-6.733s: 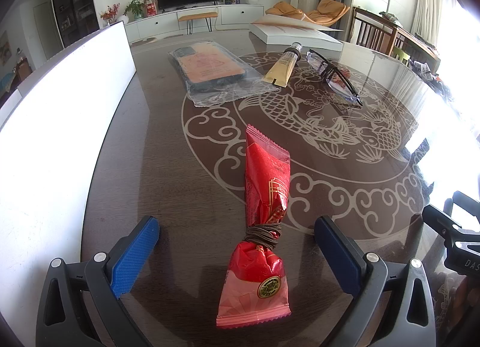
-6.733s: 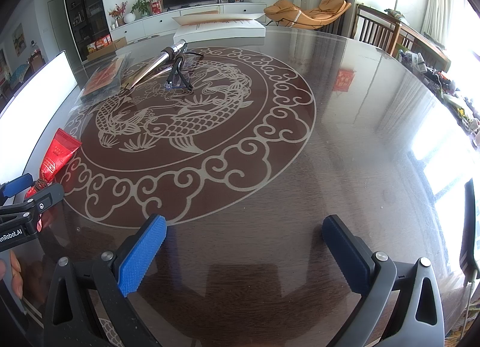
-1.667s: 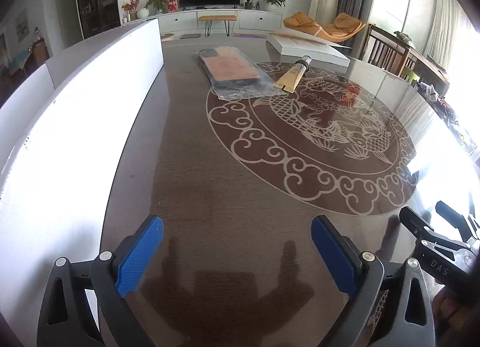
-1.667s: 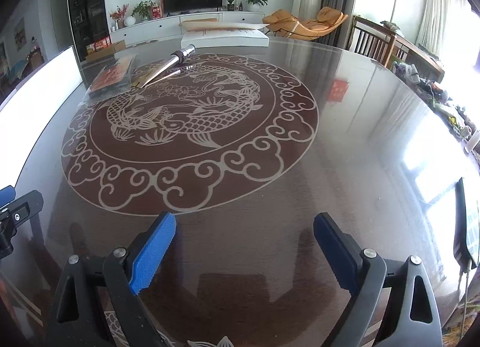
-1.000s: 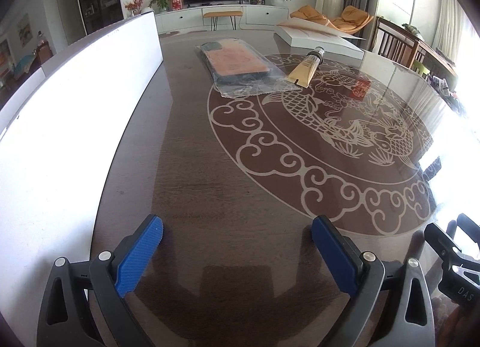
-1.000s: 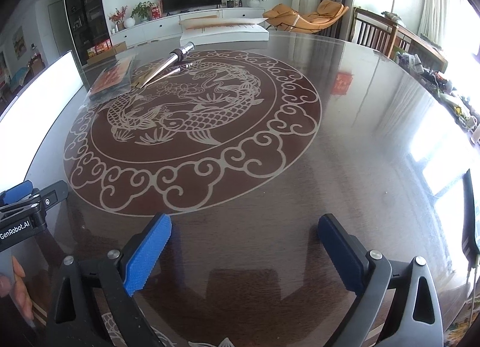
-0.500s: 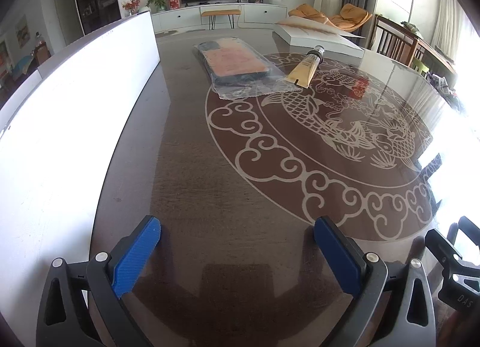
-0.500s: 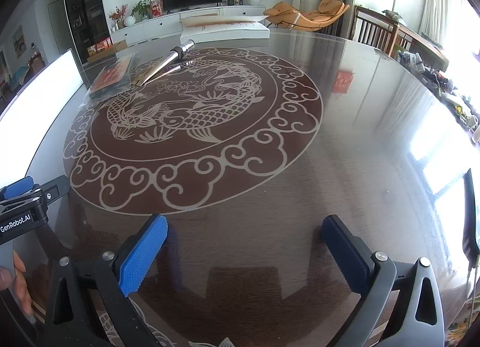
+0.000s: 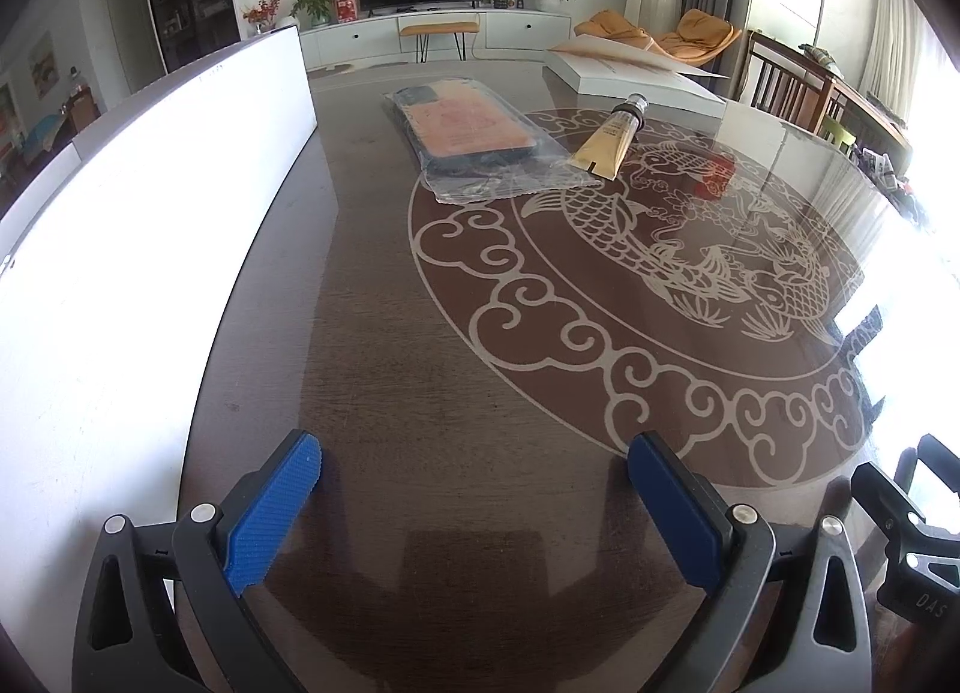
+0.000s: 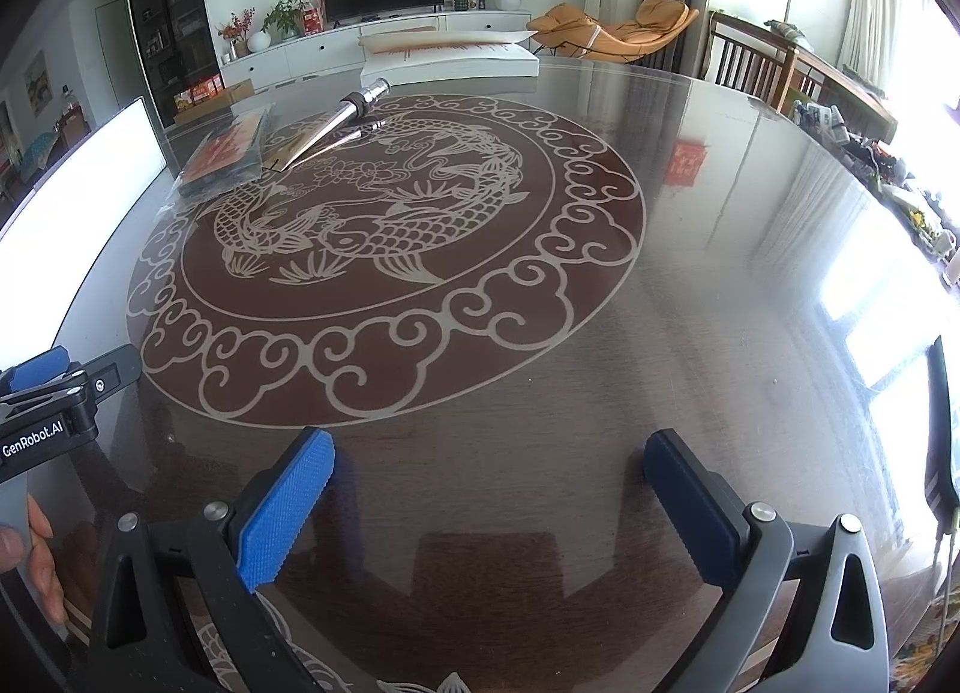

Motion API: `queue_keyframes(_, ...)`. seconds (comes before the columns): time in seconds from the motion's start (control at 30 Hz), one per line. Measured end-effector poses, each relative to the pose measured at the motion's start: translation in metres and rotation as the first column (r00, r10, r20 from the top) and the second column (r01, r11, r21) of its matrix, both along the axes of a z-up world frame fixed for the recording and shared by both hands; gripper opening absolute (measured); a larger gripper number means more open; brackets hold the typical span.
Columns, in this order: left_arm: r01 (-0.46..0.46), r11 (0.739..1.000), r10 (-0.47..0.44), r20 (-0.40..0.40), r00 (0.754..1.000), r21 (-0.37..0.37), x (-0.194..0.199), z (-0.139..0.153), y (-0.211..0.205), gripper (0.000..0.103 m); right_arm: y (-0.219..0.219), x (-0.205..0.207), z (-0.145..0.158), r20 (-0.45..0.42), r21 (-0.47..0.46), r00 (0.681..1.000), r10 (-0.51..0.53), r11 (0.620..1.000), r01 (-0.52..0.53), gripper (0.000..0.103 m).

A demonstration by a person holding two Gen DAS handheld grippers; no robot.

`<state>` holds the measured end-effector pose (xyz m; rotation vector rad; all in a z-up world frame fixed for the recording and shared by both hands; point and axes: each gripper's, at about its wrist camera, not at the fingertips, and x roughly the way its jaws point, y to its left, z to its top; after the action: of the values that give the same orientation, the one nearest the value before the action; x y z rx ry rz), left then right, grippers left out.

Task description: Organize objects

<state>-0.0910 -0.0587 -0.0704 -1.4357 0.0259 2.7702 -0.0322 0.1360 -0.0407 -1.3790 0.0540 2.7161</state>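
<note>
- Left wrist view: the left tool (image 9: pixel 474 465) hovers over the bench (image 9: pixel 384 369) with jaws apart, gripping nothing; a bagged phone case (image 9: pixel 465 132) and a yellow tube (image 9: pixel 609 144) lie at twelve o'clock.
- Right wrist view: the right tool (image 10: pixel 489 468) is spread apart, unloaded; case and tube sit at eleven o'clock.

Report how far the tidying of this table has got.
Done: cannot be judged from these views. In hand: nothing; the left tool and right tool both hang open over the dark patterned glass table. Left: the clear-wrapped orange and black phone case and the yellow tube with a dark cap lie side by side at the far end.
</note>
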Motion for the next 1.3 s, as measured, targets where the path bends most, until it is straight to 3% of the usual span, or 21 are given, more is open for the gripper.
queue_keyframes(0.83, 0.012, 1.000, -0.012, -0.001, 1.000, 0.000, -0.014, 0.001, -0.003, 0.103, 0.002, -0.010, 0.001, 0.022, -0.005, 0.999, 0.035, 0.999, -0.035, 0.103)
queue_keyframes(0.97, 0.012, 1.000, -0.012, -0.001, 1.000, -0.001, -0.014, 0.001, -0.003, 0.103, 0.002, -0.062, 0.011, 0.066, -0.092, 0.996, 0.053, 0.995, -0.047, 0.102)
queue_keyframes(1.07, 0.012, 1.000, -0.012, -0.001, 1.000, -0.001, -0.014, 0.001, -0.003, 0.103, -0.012, -0.116, 0.032, 0.018, -0.157, 0.997, 0.073, 0.985, -0.069, 0.102)
queue_keyframes(1.13, 0.012, 1.000, -0.012, -0.001, 1.000, -0.001, -0.014, 0.001, -0.003, 0.103, -0.028, -0.158, 0.038, 0.023, -0.182, 0.996, 0.084, 0.980, -0.079, 0.094)
queue_keyframes(1.3, 0.012, 1.000, -0.012, -0.001, 1.000, -0.001, -0.014, 0.001, -0.003, 0.103, -0.075, -0.246, 0.023, 0.125, -0.214, 0.988, 0.089, 0.975, -0.061, 0.092)
